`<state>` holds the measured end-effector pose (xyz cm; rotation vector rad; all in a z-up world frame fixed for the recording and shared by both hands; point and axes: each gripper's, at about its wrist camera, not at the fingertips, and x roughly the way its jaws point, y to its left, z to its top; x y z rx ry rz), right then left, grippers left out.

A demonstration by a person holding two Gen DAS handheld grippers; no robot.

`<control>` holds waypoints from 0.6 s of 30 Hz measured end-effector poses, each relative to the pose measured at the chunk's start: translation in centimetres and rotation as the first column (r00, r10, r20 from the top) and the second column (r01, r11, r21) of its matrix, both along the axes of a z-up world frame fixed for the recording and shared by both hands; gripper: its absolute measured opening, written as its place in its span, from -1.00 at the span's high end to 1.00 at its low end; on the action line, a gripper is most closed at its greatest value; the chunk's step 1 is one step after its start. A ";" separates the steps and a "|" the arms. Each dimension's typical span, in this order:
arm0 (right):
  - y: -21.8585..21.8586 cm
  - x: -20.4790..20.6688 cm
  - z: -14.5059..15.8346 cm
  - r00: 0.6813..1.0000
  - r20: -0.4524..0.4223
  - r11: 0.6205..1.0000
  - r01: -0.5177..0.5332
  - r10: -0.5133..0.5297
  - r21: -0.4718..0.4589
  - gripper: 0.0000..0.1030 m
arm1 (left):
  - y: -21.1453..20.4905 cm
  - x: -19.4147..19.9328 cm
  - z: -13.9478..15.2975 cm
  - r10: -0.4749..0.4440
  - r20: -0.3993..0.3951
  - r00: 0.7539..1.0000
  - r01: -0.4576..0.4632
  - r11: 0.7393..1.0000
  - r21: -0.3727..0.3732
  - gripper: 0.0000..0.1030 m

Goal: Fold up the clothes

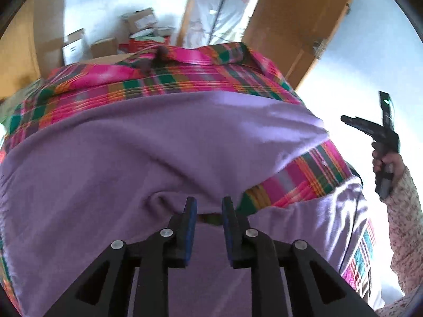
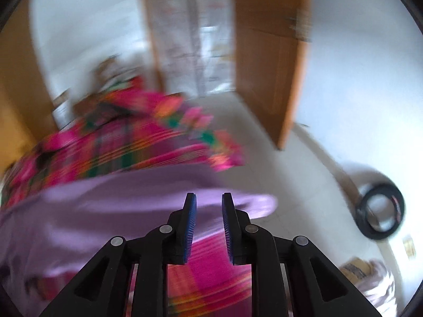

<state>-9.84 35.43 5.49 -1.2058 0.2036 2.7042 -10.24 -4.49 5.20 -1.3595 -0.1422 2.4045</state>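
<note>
Left gripper (image 1: 208, 208) sits low on the lilac garment (image 1: 158, 142), fingers narrowly parted, a fabric pucker just ahead between the tips. Garment lies spread across the plaid bedcover (image 1: 185, 79), long axis side to side. Right gripper (image 2: 208, 206) hangs above its right edge, fingers narrow, holding nothing.
</note>
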 end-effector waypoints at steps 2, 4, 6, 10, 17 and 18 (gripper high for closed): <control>-2.4 -0.1 0.1 0.997 0.002 0.997 -0.078 0.078 -0.006 0.55 | -1.4 0.0 -0.3 0.045 0.008 0.999 -0.045 0.999 -0.012 0.62; -5.8 -0.4 -0.6 0.985 0.019 0.985 -0.172 0.173 -0.030 0.55 | -2.8 0.1 -0.5 0.089 0.008 0.996 -0.088 0.996 -0.026 0.62; -8.9 -0.6 -1.3 0.968 0.033 0.968 -0.247 0.249 -0.049 0.55 | -3.9 0.0 -0.8 0.110 0.010 0.994 -0.110 0.994 -0.024 0.62; -15.1 -1.1 -2.8 0.916 0.057 0.916 -0.390 0.396 -0.090 0.54 | -5.4 -0.1 -1.7 0.134 0.039 0.990 -0.134 0.991 -0.007 0.61; -24.3 -2.1 -4.1 0.801 0.069 0.803 -0.588 0.595 -0.102 0.54 | -8.2 -0.5 -2.9 0.184 0.068 0.981 -0.185 0.983 -0.002 0.61; -24.9 -2.5 -4.2 0.795 0.073 0.798 -0.595 0.602 -0.095 0.54 | -8.8 -0.7 -2.9 0.196 0.069 0.978 -0.197 0.980 0.005 0.61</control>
